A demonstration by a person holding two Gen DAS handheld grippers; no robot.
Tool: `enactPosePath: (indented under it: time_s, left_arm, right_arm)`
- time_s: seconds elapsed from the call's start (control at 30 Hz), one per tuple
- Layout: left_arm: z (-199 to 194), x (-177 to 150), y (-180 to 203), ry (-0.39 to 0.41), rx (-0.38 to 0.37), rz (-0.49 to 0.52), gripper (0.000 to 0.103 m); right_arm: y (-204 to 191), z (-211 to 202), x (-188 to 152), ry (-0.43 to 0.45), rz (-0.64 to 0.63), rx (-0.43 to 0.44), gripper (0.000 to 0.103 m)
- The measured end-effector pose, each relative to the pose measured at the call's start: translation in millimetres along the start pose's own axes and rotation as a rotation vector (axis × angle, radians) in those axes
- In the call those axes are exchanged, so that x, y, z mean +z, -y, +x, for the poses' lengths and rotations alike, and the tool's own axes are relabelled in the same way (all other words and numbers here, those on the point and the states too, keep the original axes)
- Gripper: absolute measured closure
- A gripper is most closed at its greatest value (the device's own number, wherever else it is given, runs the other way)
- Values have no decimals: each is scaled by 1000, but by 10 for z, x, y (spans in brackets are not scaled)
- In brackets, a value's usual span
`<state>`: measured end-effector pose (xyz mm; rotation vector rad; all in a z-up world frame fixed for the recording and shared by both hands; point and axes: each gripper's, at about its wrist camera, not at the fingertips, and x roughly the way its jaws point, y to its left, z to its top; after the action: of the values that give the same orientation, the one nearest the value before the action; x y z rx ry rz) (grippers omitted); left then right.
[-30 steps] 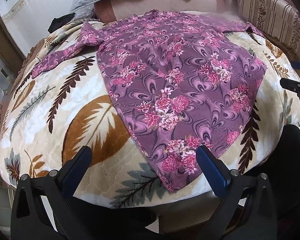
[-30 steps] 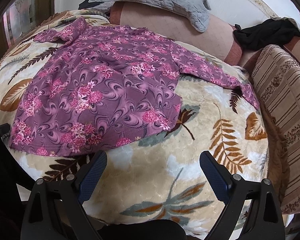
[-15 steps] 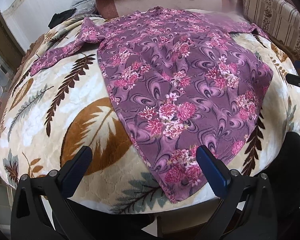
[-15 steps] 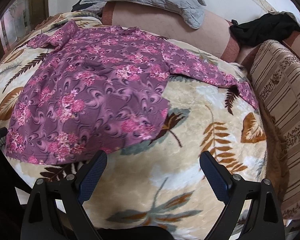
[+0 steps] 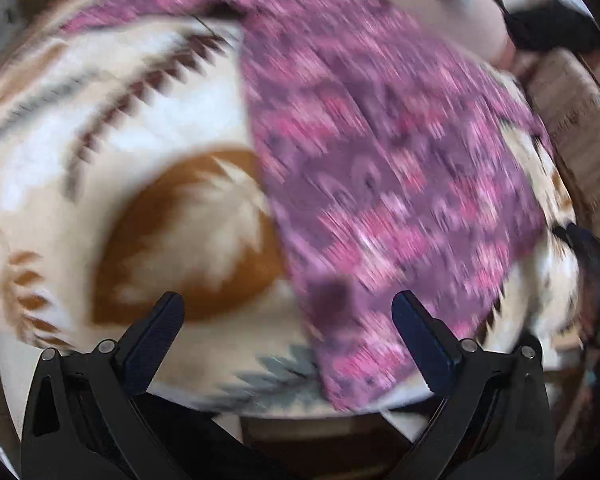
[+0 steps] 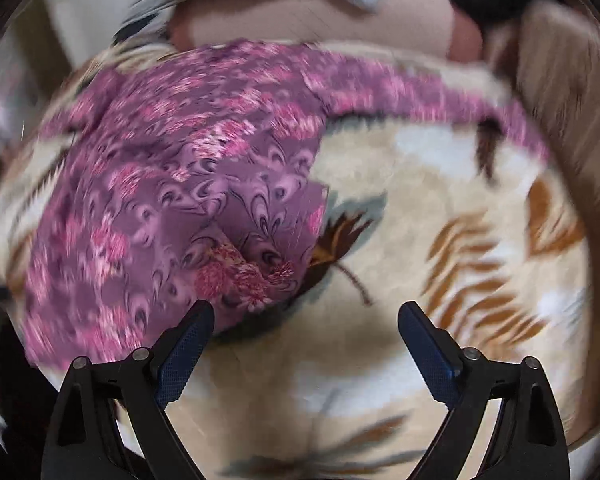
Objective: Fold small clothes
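1. reaching in is the step you are on, as i judge it: both views are smeared with motion blur, and neither tool has taken hold of anything yet.
2. your left gripper (image 5: 288,312) has its tongs spread wide apart and empty. between them lies the near left corner of the purple floral top (image 5: 380,168), where the hem hangs toward the bed edge.
3. your right gripper (image 6: 306,322) is also spread wide and empty. its left finger (image 6: 184,352) sits just beside the top's near right corner (image 6: 256,276), which looks slightly bunched and lifted; whether the finger touches the cloth i cannot tell through the blur.
4. the top lies face up and spread flat on the leaf-print blanket (image 6: 440,208), with its right sleeve (image 6: 420,96) stretched out toward the striped cushion (image 6: 572,80) and the other sleeve (image 5: 140,12) running off to the far left.
5. no fold shows yet, so the task looks to be at its very start.
6. for the next move, you likely need each tool to settle on a hem corner or side edge, with 1 finger slid under the fabric and 1 over it, before closing.
7. take only the top's cloth, since the plush blanket underneath could get pinched along with it.
8. slow down first: with this much blur, corner placement is hard to judge.
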<state>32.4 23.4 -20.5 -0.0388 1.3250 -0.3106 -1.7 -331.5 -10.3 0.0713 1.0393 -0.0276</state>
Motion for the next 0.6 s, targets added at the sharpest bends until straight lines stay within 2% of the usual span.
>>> enactPosePath:
  time_s: [0.1,0.13,0.2,0.23,0.27,0.3,0.33,0.37,0.4,0.47,0.5,0.53,0.6]
  left_arm:
    - [182,-113,207,-97,-120,17,3]
    - [220,-138,267,-117,-166,12,15]
    - [216,-141,352,-104,-176,22,35]
    - [180,-114,396,-86,-172,48,74]
    - [166,-86,409,-88,-177,59,98]
    - [149,-51,371,-97,-206,31,99]
    - [143,-40,316,-94,-233,1,99]
    - [113,-18,260,-86,-251,-21,99]
    - [64,1,229,-73,-256,-26,99]
    - [-37,28,189,-40,-244,-21,99]
    - [-76,48,165,-29,-239,-20,99]
    - [-125,61,132,-19,-233,-23,99]
    - [-195,59,68,-5,-226,-29,99]
  right_arm:
    - [177,100,-11,0,143,73,11]
    - [257,102,-8,14,200,110,11]
    - [364,100,8,40,278,146,11]
    - [406,109,22,50,310,165,11]
    - [441,136,36,57,340,192,13]
    - [453,165,43,59,356,209,15]
    - [451,205,62,58,364,228,22]
    - [428,263,77,46,366,251,36]
    - [387,334,86,27,360,283,45]
    - [292,458,93,-15,345,318,80]
    - [249,483,85,-18,335,297,95]
    - [222,463,75,-9,323,280,98]
    - [208,234,15,53,320,313,98]
